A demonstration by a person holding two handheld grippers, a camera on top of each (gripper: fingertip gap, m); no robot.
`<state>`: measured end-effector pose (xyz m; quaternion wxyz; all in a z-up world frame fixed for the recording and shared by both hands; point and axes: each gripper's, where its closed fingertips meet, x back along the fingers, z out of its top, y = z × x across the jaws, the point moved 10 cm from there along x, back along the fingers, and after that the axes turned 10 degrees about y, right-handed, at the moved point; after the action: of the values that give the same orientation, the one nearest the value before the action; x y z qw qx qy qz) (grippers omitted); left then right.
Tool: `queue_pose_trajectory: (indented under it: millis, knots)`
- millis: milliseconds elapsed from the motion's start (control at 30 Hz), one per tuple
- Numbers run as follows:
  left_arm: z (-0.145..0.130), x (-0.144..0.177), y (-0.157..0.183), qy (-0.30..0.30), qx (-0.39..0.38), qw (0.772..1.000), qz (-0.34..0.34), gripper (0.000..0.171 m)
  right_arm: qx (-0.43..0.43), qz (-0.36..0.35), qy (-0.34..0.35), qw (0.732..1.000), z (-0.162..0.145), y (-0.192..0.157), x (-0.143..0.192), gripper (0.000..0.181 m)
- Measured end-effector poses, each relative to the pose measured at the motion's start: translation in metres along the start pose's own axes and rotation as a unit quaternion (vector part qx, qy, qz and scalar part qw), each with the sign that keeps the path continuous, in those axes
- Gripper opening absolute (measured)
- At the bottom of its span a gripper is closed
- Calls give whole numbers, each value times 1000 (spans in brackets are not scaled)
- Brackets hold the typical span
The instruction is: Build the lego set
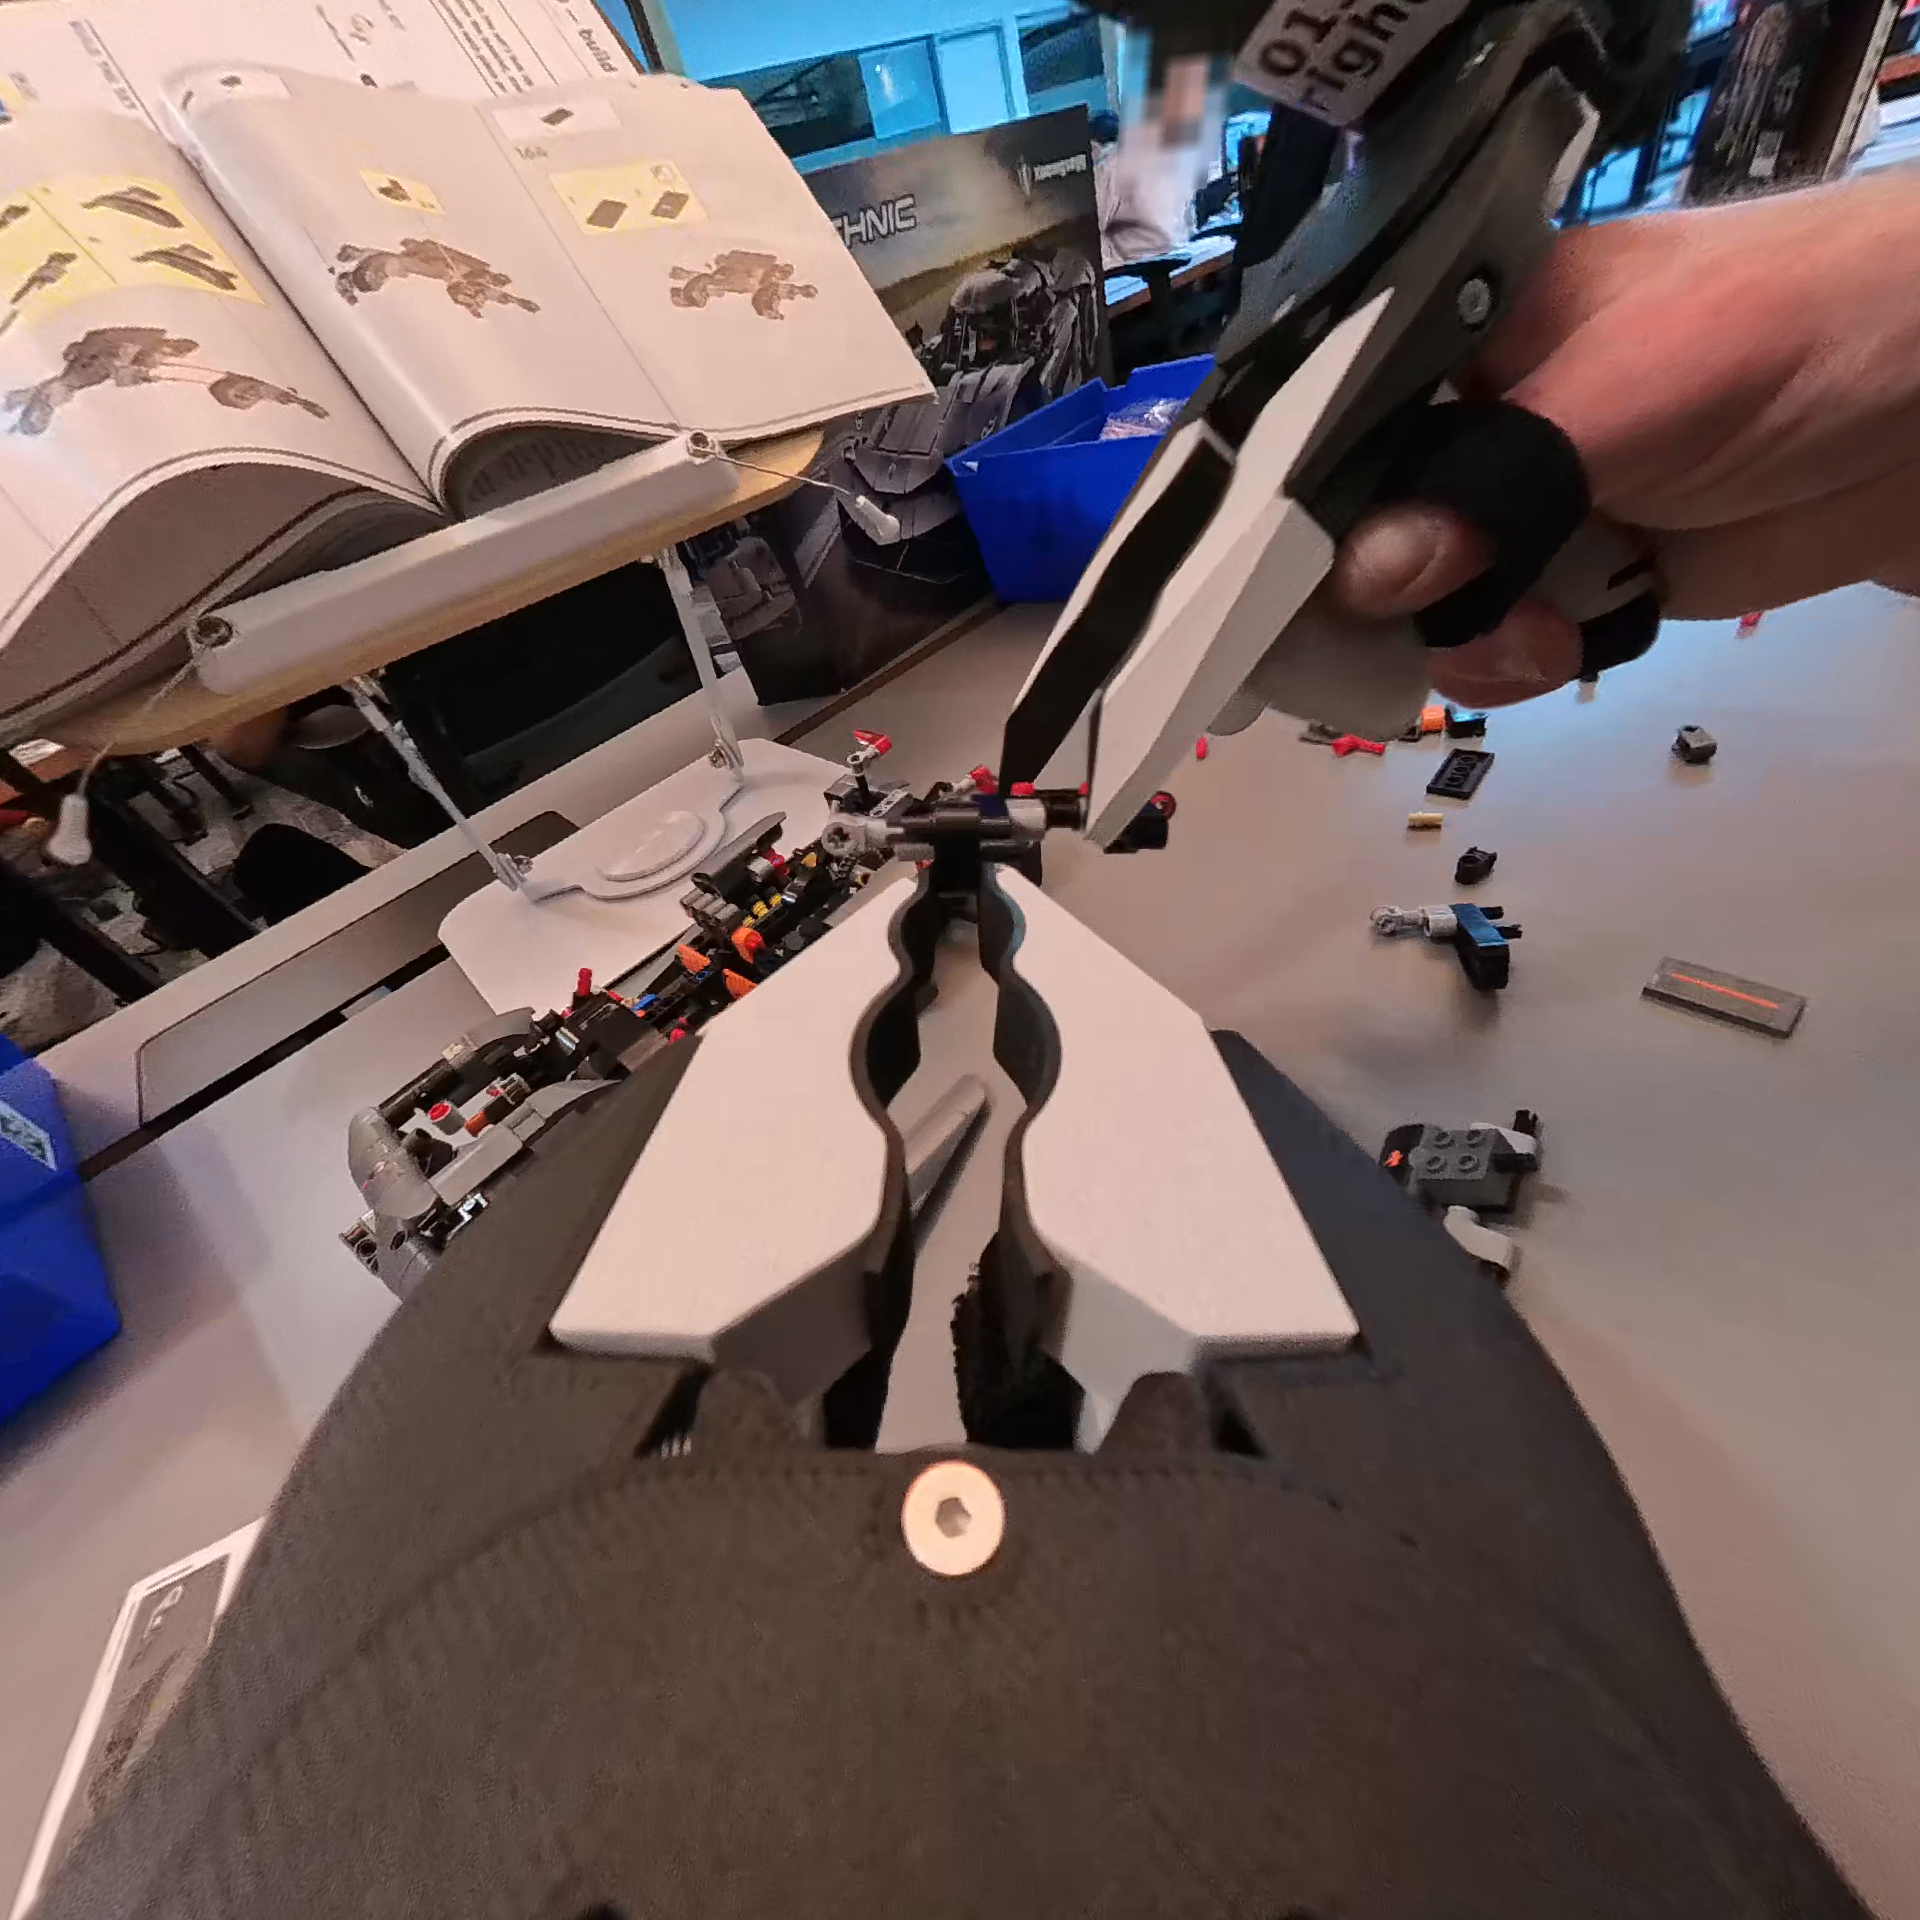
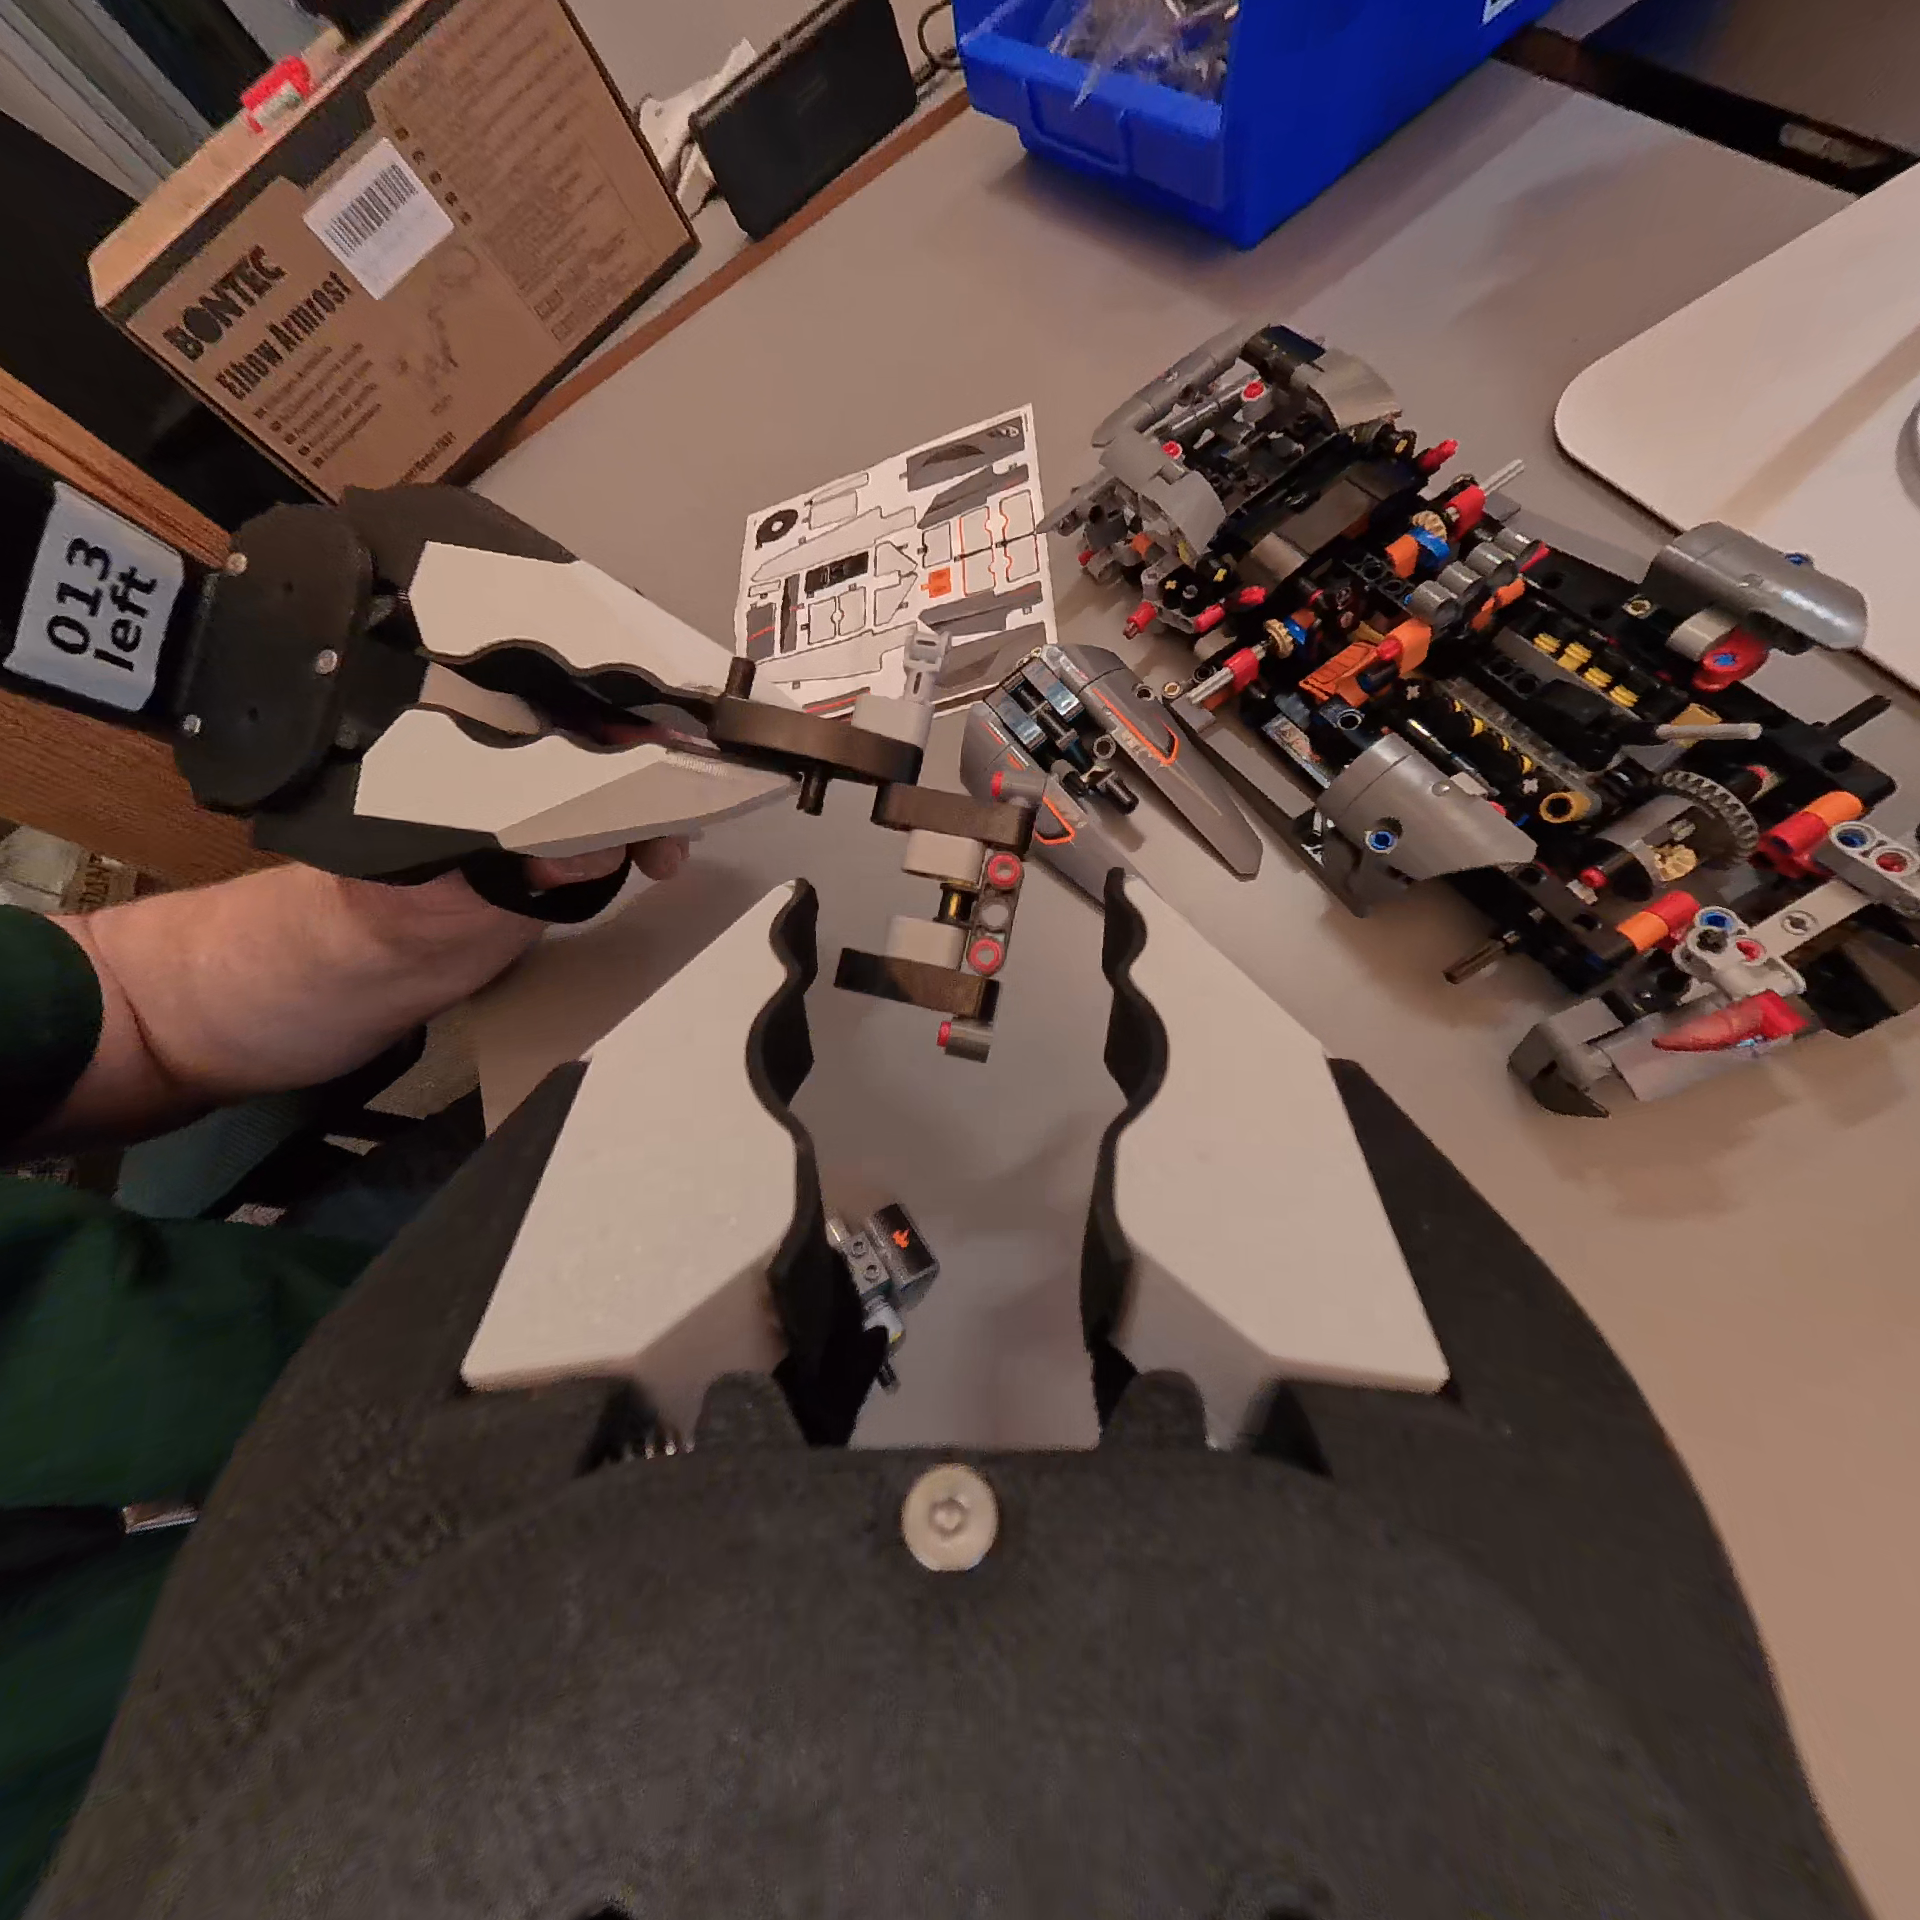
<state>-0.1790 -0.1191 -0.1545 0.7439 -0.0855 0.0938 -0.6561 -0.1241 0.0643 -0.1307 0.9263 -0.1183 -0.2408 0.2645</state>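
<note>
My left gripper [image 1: 956, 883] is shut on the black beam of a small sub-assembly [image 1: 966, 821] of black beams, light grey connectors and red pins, and holds it above the table. In the right wrist view the left gripper [image 2: 748, 738] comes in from the left with the sub-assembly [image 2: 945, 904] sticking out of it. My right gripper [image 2: 956, 894] is wide open. The sub-assembly's lower end hangs between its fingers, and neither pad touches it. In the left wrist view the right gripper [image 1: 1055, 805] straddles the sub-assembly's right end.
A large car chassis model [image 2: 1455, 675] lies on the grey table, with a grey panel part [image 2: 1122, 748] and a sticker sheet [image 2: 894, 540] beside it. Loose pieces [image 1: 1455, 935] are scattered to the right. An instruction book [image 1: 416, 291] on a stand, a blue bin [image 2: 1195, 125] and a cardboard box [image 2: 395, 249] stand behind.
</note>
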Motion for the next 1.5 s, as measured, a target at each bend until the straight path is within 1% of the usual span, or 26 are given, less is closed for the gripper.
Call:
queue_pose_trajectory:
  millis: [133,267,400,467,600,733,867,933,1000,1133,1233,1367,1467,1500]
  knots:
    - [0,2,-4,7,25,1000,1,6,2,-4,14,1000,-1,-2,7,54]
    - [-1,4,-10,20,64,998,1,6,7,-4,13,1000,-4,-6,11,53]
    - [-4,7,-11,5,69,998,-3,6,16,-10,14,1000,-9,-10,17,53]
    - [-9,10,-11,-16,61,998,-2,6,14,-17,14,1000,-12,-11,23,53]
    - [-22,14,-7,-77,60,995,-21,5,8,-28,15,999,-20,-10,32,52]
    - [-36,17,0,-139,32,990,-23,6,2,-31,6,999,-29,-9,36,51]
    - [-48,21,5,-170,38,985,-17,6,9,-40,-1,999,-36,-12,39,51]
    - [-49,23,7,-176,36,984,-17,6,14,-47,-5,999,-38,-13,42,51]
    - [-52,24,9,-196,40,980,-22,6,21,-53,-11,998,-42,-13,46,51]
    - [-52,31,13,-211,37,976,-35,11,42,-57,-38,997,-55,-18,53,52]
    - [-54,37,15,-221,38,973,-48,14,67,-45,-94,992,-75,-22,53,49]
    - [-55,42,16,-229,37,970,-66,15,117,-31,-146,982,-92,-31,41,50]
    - [-55,42,19,-236,30,969,-70,14,141,-14,-157,977,-95,-37,26,52]
    - [-54,42,19,-236,32,969,-70,14,146,-13,-162,976,-95,-38,21,49]
